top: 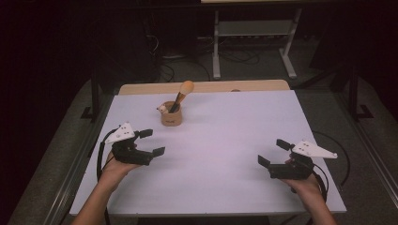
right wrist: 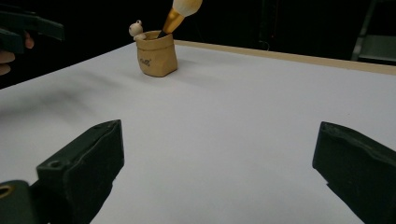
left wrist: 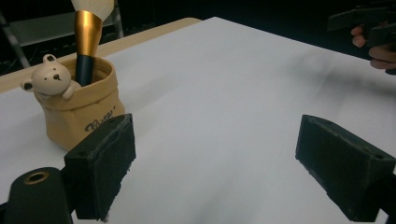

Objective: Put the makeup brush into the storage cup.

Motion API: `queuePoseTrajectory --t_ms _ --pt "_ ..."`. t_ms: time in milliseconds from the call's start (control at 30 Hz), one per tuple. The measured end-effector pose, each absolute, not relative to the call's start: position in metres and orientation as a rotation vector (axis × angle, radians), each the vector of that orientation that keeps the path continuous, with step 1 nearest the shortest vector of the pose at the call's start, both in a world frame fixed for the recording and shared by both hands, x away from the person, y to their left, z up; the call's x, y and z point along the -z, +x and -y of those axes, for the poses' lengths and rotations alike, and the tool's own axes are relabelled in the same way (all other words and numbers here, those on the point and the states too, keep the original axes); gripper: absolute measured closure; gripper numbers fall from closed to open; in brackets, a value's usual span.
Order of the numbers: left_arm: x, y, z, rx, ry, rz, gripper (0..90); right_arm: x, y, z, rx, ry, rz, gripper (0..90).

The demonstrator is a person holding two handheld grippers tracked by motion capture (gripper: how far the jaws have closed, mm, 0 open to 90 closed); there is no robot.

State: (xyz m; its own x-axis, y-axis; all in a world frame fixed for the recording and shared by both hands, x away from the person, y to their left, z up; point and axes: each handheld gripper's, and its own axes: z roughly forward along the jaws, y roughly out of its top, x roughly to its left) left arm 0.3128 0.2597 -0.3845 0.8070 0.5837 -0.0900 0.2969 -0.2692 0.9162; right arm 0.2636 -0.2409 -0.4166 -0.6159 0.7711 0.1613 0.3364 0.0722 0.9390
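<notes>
A tan bag-shaped holder point(top: 171, 116) with a small bear figure point(top: 162, 108) on its rim stands on the white table point(top: 220, 154), left of centre and toward the back. A makeup brush point(top: 181, 93) with a gold ferrule leans out of it. In the left gripper view the holder point(left wrist: 77, 109) and brush point(left wrist: 87, 32) are close, at upper left. In the right gripper view the holder point(right wrist: 156, 52) stands far off. My left gripper point(top: 153, 142) is open, just in front and left of the holder. At the right side of the table my right gripper point(top: 273, 152) is open too, nothing between its jaws.
A wooden strip point(top: 202, 86) runs along the table's far edge. Beyond it stands a metal frame point(top: 253, 37) on a dark floor with cables. Black rails flank the table on both sides.
</notes>
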Motion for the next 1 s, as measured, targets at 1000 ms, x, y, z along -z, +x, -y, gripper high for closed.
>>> queuePoseTrajectory --t_ms 1000 --pt "0.405 0.269 -0.275 -0.362 1.841 -0.681 12.3 0.416 0.263 0.241 -1.557 1.091 -1.978 1.6"
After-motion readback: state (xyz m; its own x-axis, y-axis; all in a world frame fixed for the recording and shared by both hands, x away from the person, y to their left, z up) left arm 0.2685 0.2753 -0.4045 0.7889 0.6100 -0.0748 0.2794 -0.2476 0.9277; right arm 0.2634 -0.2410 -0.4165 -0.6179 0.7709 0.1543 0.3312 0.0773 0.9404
